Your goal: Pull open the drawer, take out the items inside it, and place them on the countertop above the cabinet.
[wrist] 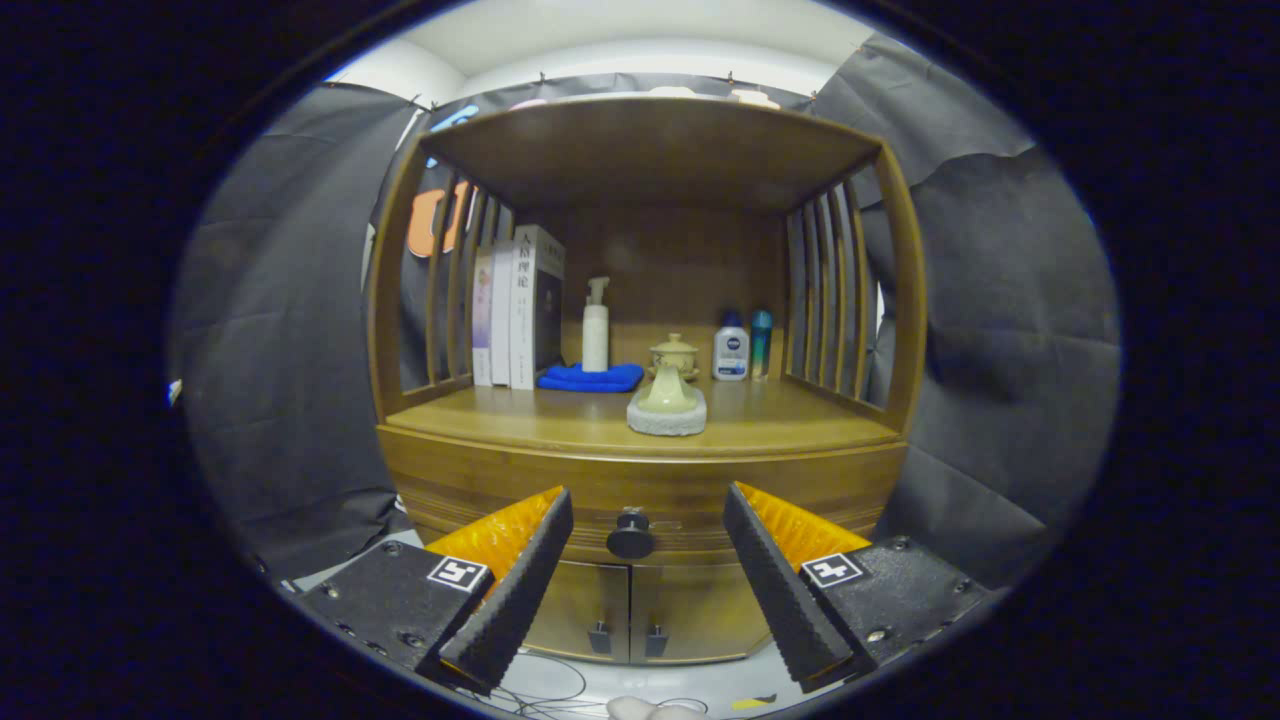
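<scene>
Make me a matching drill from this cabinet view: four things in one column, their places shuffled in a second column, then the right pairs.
Things:
1. drawer knob
2. blue cloth
3. books
4. stone stand

Places:
A. upright at the countertop's left end, by the slats
B. at the countertop's front, middle
C. under the white pump bottle
D. on the shut drawer front, ahead of the gripper, in line with the gap between its open jaws

Pairs: 1-D, 2-C, 3-A, 4-B
</scene>
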Available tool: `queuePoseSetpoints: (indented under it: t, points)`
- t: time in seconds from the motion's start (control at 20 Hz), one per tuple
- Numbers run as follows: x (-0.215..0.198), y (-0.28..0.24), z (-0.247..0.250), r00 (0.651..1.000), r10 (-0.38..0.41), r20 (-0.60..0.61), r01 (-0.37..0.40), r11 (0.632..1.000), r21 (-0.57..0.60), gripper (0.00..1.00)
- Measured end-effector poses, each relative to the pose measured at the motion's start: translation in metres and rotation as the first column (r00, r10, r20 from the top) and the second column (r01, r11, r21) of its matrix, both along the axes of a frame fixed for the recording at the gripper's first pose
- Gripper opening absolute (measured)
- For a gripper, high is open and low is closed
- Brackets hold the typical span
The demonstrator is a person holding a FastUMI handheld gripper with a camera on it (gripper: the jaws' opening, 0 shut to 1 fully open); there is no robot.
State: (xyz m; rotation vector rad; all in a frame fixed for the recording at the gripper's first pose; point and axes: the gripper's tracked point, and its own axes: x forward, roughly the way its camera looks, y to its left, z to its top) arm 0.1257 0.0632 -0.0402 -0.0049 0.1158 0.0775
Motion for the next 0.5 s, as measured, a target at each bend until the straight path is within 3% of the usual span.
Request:
queuePoseSetpoints:
  t: [0.25, 0.5]
  points:
    - [-0.083, -0.028, 0.022, 0.998, -0.004, 0.061, 0.003, 1.0, 0.014, 0.99]
    - [-0.135, -0.06, 0.028, 0.996, -0.046, 0.077, 0.042, 0.997, 0.062, 0.99]
